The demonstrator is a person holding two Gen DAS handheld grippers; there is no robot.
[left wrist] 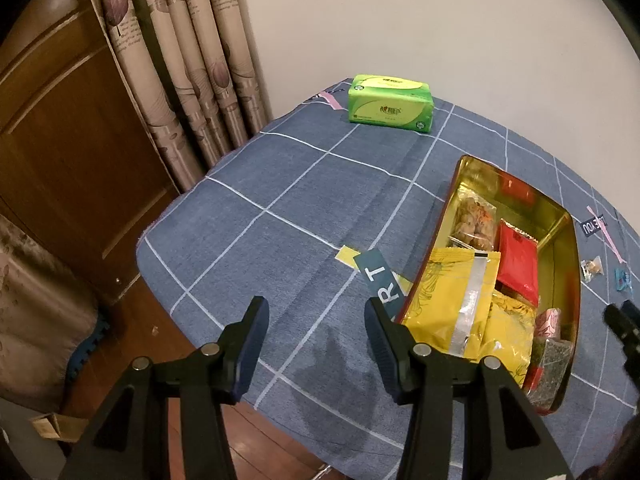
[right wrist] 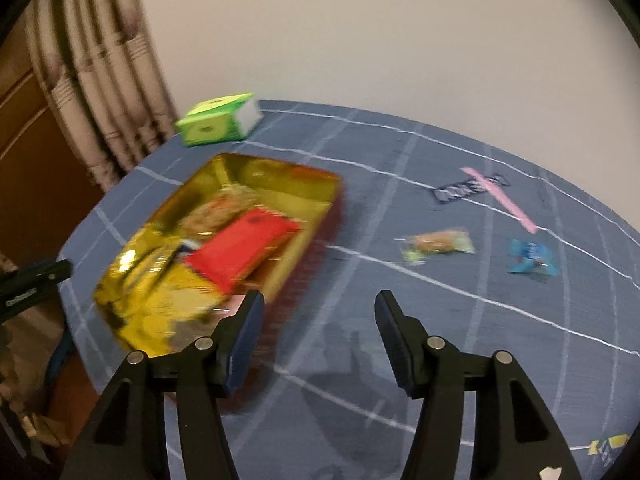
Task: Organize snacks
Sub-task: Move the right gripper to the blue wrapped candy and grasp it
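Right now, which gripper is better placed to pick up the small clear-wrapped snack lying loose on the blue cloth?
Right gripper: its open, empty jaws face the small clear-wrapped snack, while the gold tin separates it from the left gripper.

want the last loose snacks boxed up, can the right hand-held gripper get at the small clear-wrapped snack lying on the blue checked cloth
Probably yes. The right hand-held gripper is open and empty, and only bare blue checked cloth lies between it and the small clear-wrapped snack. The gold metal tin sits off to one side, and the blue wrapper lies apart.
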